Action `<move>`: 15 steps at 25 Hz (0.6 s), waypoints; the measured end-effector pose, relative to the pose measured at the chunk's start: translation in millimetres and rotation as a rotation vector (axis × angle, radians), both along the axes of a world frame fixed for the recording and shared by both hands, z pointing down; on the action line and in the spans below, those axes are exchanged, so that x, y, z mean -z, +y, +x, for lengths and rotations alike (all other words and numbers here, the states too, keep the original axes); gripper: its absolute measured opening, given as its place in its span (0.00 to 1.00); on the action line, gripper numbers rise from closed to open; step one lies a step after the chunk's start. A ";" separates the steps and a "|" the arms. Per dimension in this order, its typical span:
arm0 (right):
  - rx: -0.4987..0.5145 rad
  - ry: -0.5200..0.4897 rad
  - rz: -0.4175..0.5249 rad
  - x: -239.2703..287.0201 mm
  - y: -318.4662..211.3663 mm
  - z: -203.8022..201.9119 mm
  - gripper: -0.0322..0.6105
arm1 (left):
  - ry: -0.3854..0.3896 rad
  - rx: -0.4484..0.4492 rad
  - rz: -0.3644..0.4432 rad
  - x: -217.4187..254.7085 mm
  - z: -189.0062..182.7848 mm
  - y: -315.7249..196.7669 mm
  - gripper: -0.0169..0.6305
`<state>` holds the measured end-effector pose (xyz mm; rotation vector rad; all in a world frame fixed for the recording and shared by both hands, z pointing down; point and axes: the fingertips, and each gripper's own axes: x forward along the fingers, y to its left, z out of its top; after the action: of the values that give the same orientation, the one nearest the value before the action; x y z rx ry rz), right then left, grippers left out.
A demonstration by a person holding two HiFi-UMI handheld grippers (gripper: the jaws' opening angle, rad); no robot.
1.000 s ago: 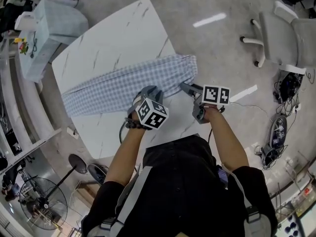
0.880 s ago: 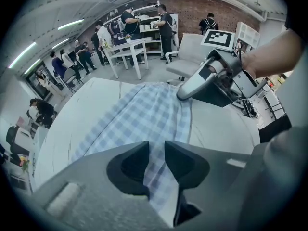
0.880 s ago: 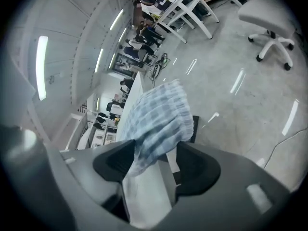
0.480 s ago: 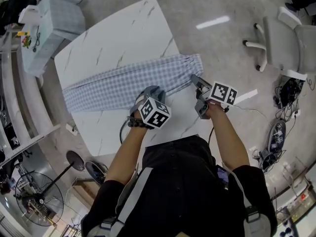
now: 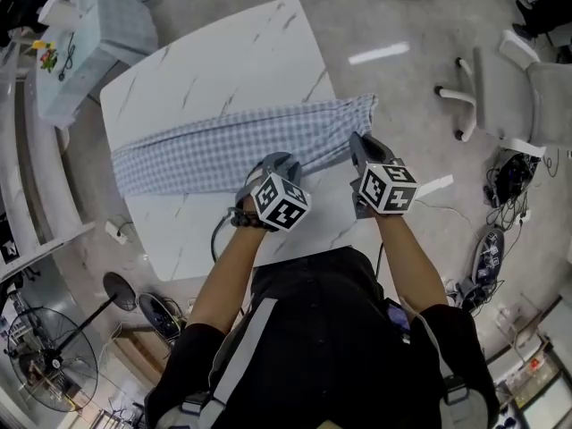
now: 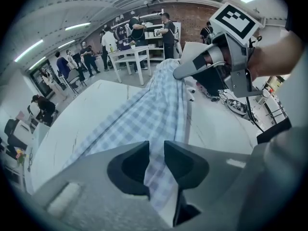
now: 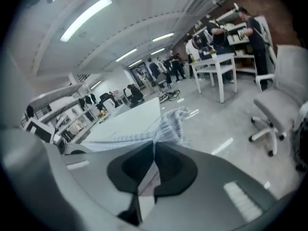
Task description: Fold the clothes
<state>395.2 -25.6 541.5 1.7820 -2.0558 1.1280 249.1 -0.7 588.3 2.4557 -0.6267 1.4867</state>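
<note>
Checked cloth (image 5: 223, 150) edge in left gripper (image 5: 277, 162), right gripper (image 5: 358, 142) (bare table (image 5: 223, 61) beyond)

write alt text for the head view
Seen from above, a person grips a blue checked cloth with a tool in each hand: the left tool at its near edge, the right tool, jaws just closed, at its end beyond the edge of the table. The cloth lies in a long strip across the white table.
</note>
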 end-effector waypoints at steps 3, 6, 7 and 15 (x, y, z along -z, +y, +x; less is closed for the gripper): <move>0.088 0.126 0.082 24.5 -9.1 -25.7 0.07 | 0.035 0.040 0.017 14.9 -25.9 -8.5 0.19; 0.198 0.228 0.146 45.6 -19.4 -68.5 0.07 | 0.059 0.108 0.028 24.1 -72.1 -20.7 0.19; 0.228 0.252 0.166 52.2 -22.8 -85.7 0.07 | 0.059 0.128 0.026 24.1 -90.6 -24.6 0.19; 0.476 0.358 0.210 66.7 -29.6 -253.6 0.07 | 0.051 0.187 -0.003 15.7 -230.5 -32.8 0.19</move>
<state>141.6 -55.1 474.8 1.3312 -2.2501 0.4419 18.6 -33.5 572.6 2.3515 -0.8182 1.3481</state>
